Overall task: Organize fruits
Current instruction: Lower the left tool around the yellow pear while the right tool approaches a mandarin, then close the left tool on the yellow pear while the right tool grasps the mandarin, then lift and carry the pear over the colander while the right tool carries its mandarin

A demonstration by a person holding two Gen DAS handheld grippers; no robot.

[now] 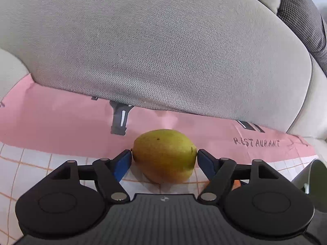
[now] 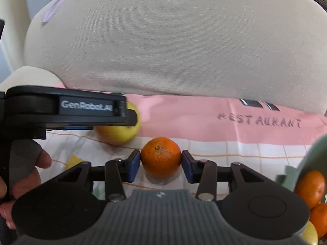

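A yellow-green pear [image 1: 164, 156] rests on the cloth between the blue pads of my left gripper [image 1: 164, 155], which touch both its sides. An orange mandarin [image 2: 161, 157] rests on the cloth between the pads of my right gripper [image 2: 161, 158], which is shut on it. In the right wrist view the left gripper's black body [image 2: 67, 110] crosses the left side, over the pear [image 2: 120, 132]. A green bowl [image 2: 310, 155] at the right edge holds mandarins [image 2: 310, 187] and a yellow fruit [image 2: 310, 234].
A pink and white checked cloth [image 1: 61, 122] printed "RESTAURANT" [image 2: 259, 121] covers the surface. A large grey cushion [image 1: 163, 47] rises right behind the fruit. A yellow piece [image 2: 74, 161] lies on the cloth at left. The person's hand [image 2: 22, 175] holds the left gripper.
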